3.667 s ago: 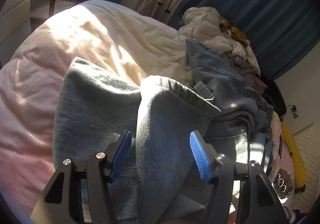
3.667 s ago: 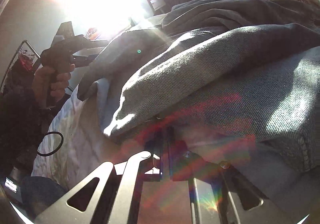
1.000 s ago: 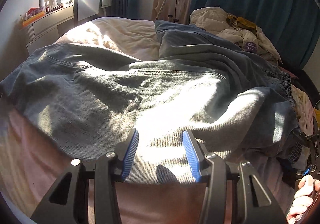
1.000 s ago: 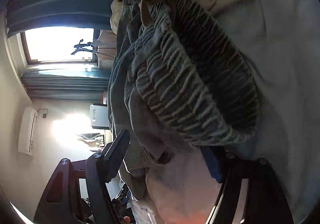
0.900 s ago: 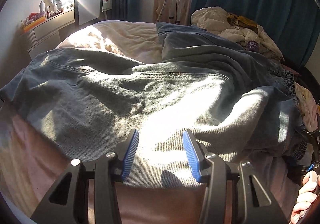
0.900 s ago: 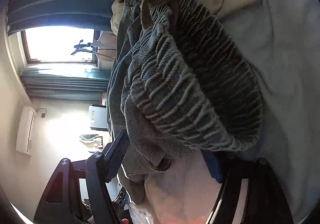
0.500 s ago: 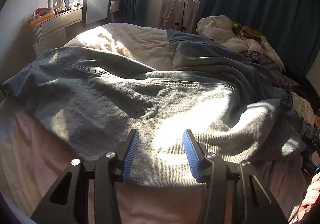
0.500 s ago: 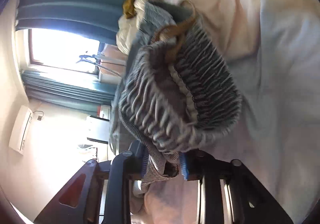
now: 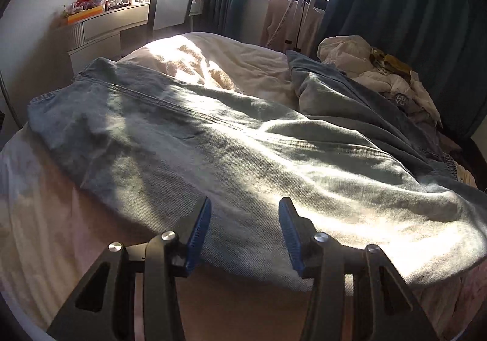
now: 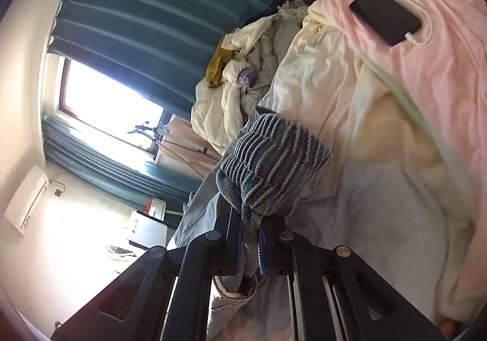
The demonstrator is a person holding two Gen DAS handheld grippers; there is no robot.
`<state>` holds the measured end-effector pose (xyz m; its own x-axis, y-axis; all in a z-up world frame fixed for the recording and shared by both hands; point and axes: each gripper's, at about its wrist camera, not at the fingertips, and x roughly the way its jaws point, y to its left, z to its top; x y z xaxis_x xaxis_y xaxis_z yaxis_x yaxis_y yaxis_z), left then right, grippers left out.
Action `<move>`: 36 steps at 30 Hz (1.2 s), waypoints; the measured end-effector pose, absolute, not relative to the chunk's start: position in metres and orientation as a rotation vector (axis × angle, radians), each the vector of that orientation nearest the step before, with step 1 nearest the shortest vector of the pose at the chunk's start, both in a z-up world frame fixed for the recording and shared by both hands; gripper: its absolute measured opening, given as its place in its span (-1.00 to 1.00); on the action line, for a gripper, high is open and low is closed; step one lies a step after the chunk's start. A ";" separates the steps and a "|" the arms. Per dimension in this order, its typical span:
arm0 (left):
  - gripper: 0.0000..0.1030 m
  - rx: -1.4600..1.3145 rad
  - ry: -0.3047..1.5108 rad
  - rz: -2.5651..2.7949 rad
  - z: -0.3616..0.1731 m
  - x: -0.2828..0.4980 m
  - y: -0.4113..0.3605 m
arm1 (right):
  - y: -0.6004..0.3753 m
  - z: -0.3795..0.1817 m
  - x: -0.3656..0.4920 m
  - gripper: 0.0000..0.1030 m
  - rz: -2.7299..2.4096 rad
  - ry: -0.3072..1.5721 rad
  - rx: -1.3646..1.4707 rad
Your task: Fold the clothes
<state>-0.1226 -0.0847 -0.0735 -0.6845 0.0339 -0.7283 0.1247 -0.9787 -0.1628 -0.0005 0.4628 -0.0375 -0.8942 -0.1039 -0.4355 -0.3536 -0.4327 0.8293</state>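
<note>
Light blue denim trousers (image 9: 231, 158) lie spread across the bed, one leg running to the left, another part bunched at the back right. My left gripper (image 9: 243, 228) is open and empty, its blue pads just over the near edge of the denim. My right gripper (image 10: 251, 243) is shut on the gathered elastic waistband of the trousers (image 10: 274, 158), which bunches up above the fingers. The view is rolled sideways.
A cream duvet (image 9: 231, 64) covers the bed. A pile of pale clothes (image 9: 380, 73) sits at the back right. A black phone (image 10: 385, 20) on a white cable lies on pink bedding (image 10: 441, 91). A desk and chair (image 9: 170, 9) stand at the left wall.
My right gripper has closed on the waistband and pulled it away from the bedding. My left gripper has backed off slightly, staying open over the denim.
</note>
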 end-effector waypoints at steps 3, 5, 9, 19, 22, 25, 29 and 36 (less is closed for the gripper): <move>-0.08 1.240 0.278 -2.848 -0.074 -0.119 -0.082 | 0.477 -0.049 -0.009 -0.88 2.371 1.594 -0.710; -0.08 1.264 0.268 -2.845 -0.076 -0.120 -0.083 | 0.484 -0.068 -0.011 -0.87 2.314 1.578 -0.821; -0.08 1.296 0.275 -2.822 -0.074 -0.121 -0.082 | 0.489 -0.086 -0.033 -0.80 2.228 1.528 -1.009; -0.08 1.197 0.273 -2.886 -0.021 -0.124 -0.071 | 0.466 -0.048 -0.012 -0.12 2.259 1.227 -0.999; -0.08 1.200 0.259 -2.888 -0.017 -0.141 -0.074 | 0.463 -0.033 0.002 0.13 2.265 1.149 -0.922; -0.08 1.235 0.273 -2.879 -0.023 -0.158 -0.080 | 0.455 -0.022 -0.006 0.15 2.301 1.060 -0.883; -0.08 1.248 0.257 -2.861 -0.031 -0.172 -0.090 | 0.422 -0.016 -0.055 0.15 2.429 0.926 -0.975; -0.08 1.223 0.307 -2.866 -0.040 -0.177 -0.113 | 0.294 -0.017 -0.188 0.15 2.736 0.669 -1.235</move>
